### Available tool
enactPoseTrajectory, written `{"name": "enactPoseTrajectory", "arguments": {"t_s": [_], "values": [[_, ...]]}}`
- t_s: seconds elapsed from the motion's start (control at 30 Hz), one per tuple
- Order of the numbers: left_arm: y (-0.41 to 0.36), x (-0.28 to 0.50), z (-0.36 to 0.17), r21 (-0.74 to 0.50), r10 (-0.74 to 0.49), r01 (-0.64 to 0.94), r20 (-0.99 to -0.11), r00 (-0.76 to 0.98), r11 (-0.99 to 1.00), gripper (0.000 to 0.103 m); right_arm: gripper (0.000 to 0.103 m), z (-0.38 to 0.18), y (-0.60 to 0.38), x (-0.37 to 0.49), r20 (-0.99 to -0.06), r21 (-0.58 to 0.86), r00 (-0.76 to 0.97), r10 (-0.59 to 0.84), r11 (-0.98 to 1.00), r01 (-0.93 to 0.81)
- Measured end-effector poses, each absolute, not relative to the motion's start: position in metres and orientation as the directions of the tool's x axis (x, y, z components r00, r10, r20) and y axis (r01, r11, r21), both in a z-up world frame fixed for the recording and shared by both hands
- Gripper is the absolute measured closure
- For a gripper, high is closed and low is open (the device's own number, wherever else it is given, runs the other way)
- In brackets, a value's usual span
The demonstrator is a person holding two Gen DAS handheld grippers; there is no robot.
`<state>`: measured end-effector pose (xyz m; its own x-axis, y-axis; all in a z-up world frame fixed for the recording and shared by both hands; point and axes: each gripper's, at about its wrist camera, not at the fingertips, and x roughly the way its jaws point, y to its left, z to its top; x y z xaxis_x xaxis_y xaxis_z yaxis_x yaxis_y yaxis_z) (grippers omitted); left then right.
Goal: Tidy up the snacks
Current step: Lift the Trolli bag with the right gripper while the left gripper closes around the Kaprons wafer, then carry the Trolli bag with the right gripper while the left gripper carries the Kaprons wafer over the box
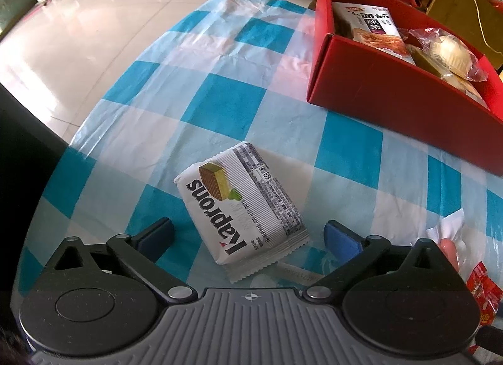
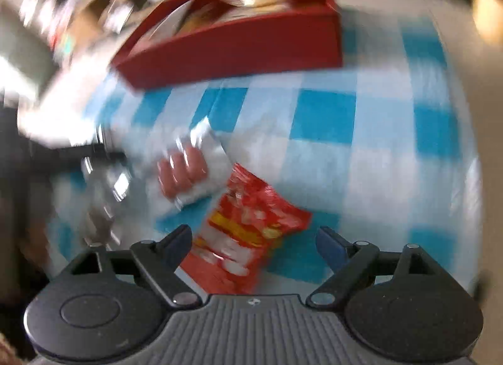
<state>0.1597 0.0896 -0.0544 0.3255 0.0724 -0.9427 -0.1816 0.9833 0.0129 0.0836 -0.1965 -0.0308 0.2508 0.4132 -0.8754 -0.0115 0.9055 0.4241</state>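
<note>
A white wafer pack (image 1: 242,204) printed "Kaprons" lies flat on the blue-and-white checked tablecloth (image 1: 226,104). My left gripper (image 1: 248,239) is open, its fingers either side of the pack's near end, not touching it. A red box (image 1: 393,88) at the right holds several wrapped snacks. In the blurred right wrist view, my right gripper (image 2: 254,244) is open over a red snack bag (image 2: 248,230) lying on the cloth. A clear pack of sausages (image 2: 185,170) lies just beyond it. The red box (image 2: 232,47) stands farther back.
The cloth's left edge drops to a shiny tiled floor (image 1: 78,35). A red bag (image 1: 482,296) and sausage pack (image 1: 449,245) show at the left view's right edge. Furniture and shelves stand behind the box.
</note>
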Motion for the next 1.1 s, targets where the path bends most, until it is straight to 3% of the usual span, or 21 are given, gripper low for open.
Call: {"name": "enactPoseTrajectory", "arguments": {"t_s": [0.07,0.23,0.37,0.57,0.83,0.9,1.1], "values": [[0.089,0.16,-0.055,0.015,0.075,-0.184,-0.943,0.323,0.983,0.0,0.014,-0.036,-0.183,0.084,-0.874,0.434,0.256,0.413,0.9,0.03],[0.091,0.159,-0.054,0.012,0.073,-0.185,-0.943,0.326,0.983,0.0,0.0,-0.039,-0.139,0.084,-0.92,0.213,0.335,0.203,0.977,-0.007],[0.101,0.159,-0.054,-0.003,0.073,-0.228,-0.944,0.321,0.974,0.0,0.0,-0.043,-0.114,0.077,-0.931,0.057,0.356,0.082,0.995,-0.082],[0.101,0.168,-0.055,0.02,0.111,-0.281,-0.943,0.313,0.96,0.0,0.001,-0.043,-0.125,0.072,-0.922,0.093,0.355,0.153,0.979,-0.182],[0.099,0.173,-0.051,0.039,0.145,-0.302,-0.93,0.337,0.952,0.017,0.048,-0.034,-0.138,0.063,-0.907,0.075,0.391,0.159,0.972,-0.221],[0.094,0.17,-0.048,0.037,0.138,-0.277,-0.925,0.354,0.96,0.028,0.049,-0.034,-0.143,0.063,-0.903,0.096,0.391,0.176,0.971,-0.217],[0.087,0.156,-0.043,-0.007,0.07,-0.226,-0.94,0.334,0.974,0.036,0.052,-0.032,-0.15,0.062,-0.895,0.134,0.393,0.21,0.968,-0.212]]}}
